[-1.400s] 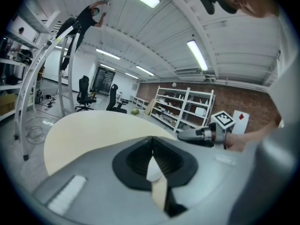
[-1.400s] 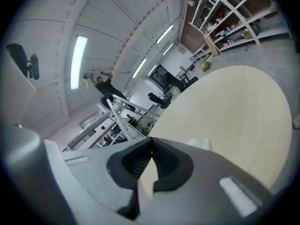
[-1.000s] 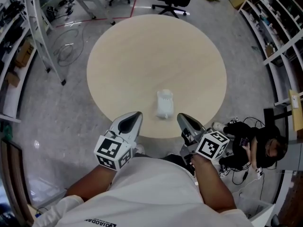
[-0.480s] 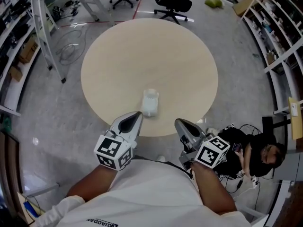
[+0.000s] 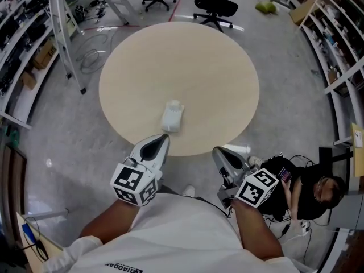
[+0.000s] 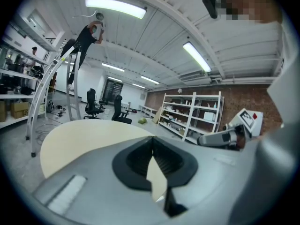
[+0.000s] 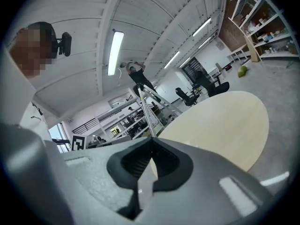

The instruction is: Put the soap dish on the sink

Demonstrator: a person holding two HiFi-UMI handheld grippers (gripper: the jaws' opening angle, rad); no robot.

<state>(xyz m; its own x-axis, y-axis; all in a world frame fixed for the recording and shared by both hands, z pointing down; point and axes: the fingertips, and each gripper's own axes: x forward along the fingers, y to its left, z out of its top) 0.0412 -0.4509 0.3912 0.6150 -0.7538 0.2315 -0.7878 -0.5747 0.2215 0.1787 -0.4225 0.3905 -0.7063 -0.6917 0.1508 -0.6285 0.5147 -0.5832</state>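
A white soap dish lies on the round beige table, near its front edge. Both grippers hang at that edge, empty. My left gripper points at the table just in front of the dish, jaws shut, a short way from it. My right gripper is off to the dish's right at the table's rim, also shut. In the left gripper view the shut gripper looks across the tabletop. The right gripper view shows its closed gripper with the table beyond. No sink is in view.
Office chairs stand beyond the table. A metal ladder frame and shelving are at the left, more shelves at the right. A person sits on the floor to my right. Someone stands on the ladder.
The table and the soap dish have slid left in the head view as I shifted. Both grippers stay shut and empty at the table's front edge.
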